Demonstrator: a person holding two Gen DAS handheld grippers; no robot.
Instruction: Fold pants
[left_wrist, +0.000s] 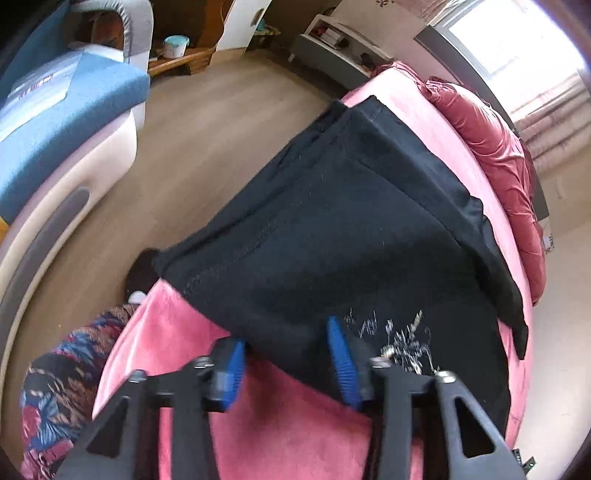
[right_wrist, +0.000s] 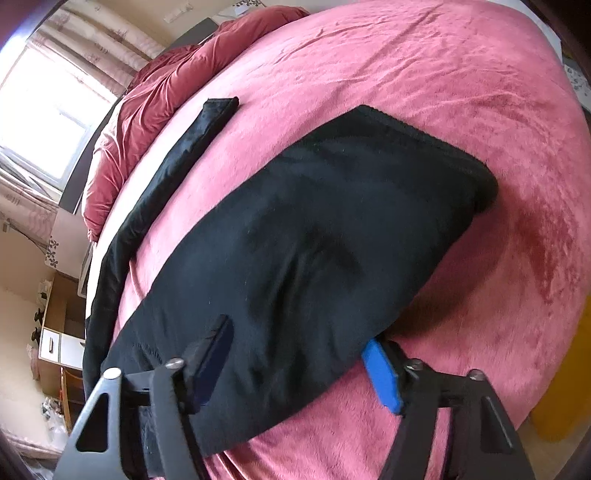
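Black pants (left_wrist: 340, 229) lie folded over on a pink blanketed bed (left_wrist: 192, 332); a silver print shows near their near edge. My left gripper (left_wrist: 286, 354) is open, its blue pads (left_wrist: 341, 360) straddling the pants' near edge, nothing pinched. In the right wrist view the pants (right_wrist: 314, 240) form a thick black slab, with one leg (right_wrist: 177, 155) stretched toward the far left. My right gripper (right_wrist: 295, 358) is open, its fingers either side of the pants' near edge.
A crumpled dark red duvet (left_wrist: 491, 147) lies along the head of the bed, also in the right wrist view (right_wrist: 147, 107). A blue-cushioned sofa (left_wrist: 55, 122) stands across the wood floor (left_wrist: 207, 140). Patterned fabric (left_wrist: 62, 369) is at lower left. A window (right_wrist: 40, 118) is at left.
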